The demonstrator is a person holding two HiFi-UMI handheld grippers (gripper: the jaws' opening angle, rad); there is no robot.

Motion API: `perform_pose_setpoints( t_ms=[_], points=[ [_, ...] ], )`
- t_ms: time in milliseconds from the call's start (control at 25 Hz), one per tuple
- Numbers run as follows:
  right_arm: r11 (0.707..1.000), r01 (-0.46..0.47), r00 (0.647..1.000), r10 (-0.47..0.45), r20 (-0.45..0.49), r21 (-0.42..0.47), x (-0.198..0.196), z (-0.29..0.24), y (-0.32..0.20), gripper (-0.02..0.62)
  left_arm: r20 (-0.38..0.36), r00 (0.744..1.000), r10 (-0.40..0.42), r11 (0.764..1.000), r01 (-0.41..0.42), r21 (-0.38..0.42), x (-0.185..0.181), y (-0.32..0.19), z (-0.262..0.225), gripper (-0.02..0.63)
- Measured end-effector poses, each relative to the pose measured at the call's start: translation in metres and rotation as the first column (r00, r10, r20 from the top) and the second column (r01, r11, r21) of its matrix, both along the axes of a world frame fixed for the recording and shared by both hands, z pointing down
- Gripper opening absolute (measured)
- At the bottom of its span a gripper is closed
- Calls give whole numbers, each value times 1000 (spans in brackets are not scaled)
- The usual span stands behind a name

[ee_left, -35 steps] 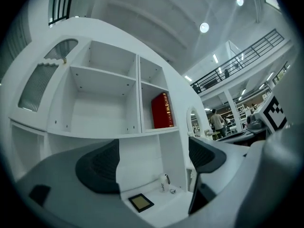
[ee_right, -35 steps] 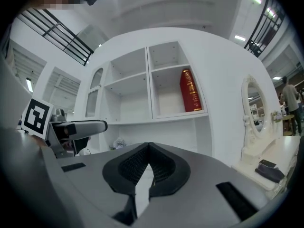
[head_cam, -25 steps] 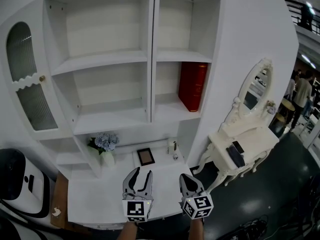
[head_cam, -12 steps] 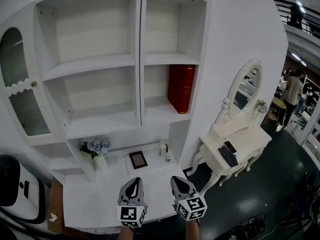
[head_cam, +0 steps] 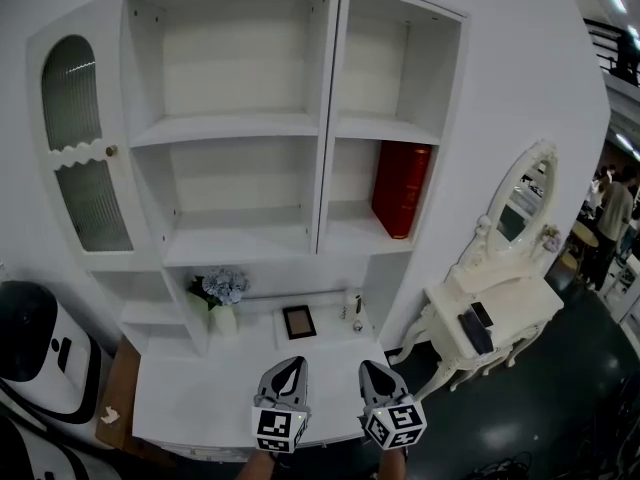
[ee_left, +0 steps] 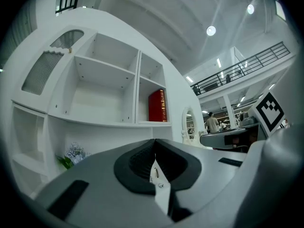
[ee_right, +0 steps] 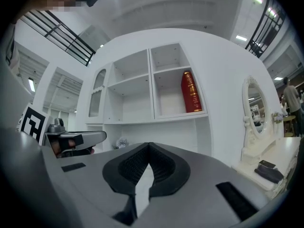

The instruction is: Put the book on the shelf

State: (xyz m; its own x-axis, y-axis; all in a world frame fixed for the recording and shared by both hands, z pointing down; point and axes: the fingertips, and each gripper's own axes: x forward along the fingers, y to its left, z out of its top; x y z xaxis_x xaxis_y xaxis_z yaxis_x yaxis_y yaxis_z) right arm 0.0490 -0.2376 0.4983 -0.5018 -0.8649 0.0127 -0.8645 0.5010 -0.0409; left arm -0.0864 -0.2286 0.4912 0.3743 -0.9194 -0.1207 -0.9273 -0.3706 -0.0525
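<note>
Since the left gripper [head_cam: 290,366] hangs low over the white surface [head_cam: 190,398], why are its jaws clenched? — Reader

Nothing there needs holding. The left gripper view shows the two pads meeting with no object between them. Shut and empty, just in front of the person, reads as a rest posture. — Legend

And the right gripper [head_cam: 370,366], just beside it? — Reader

Same condition: jaws pressed together on nothing, pointed toward the shelf [head_cam: 240,126]. Both grippers are well apart from every compartment, so neither is placed to reach or steady anything. — Legend

Then where is the book [head_cam: 400,188]? — Reader

It stands upright in the middle compartment of the narrow right-hand column, spine facing out, at that compartment's right wall. Whether it touches the wall cannot be told. A tall red volume set on end next to a side wall has support close by if it tips, which probably explains the spot chosen. — Legend

How far along is the task, then? — Reader

Judged from this layout, the placing appears done: the book rests on the shelf board under its own weight, and neither gripper is near it. — Legend
</note>
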Motion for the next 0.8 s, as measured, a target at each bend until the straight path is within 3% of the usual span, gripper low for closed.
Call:
perform_pose_setpoints(
  t_ms=[800],
  points=[
    [997,-82,996,81,47,14,22,0,10,25,-8,1000,18,1000,-18,-5,5,4,4,17]
  ],
)
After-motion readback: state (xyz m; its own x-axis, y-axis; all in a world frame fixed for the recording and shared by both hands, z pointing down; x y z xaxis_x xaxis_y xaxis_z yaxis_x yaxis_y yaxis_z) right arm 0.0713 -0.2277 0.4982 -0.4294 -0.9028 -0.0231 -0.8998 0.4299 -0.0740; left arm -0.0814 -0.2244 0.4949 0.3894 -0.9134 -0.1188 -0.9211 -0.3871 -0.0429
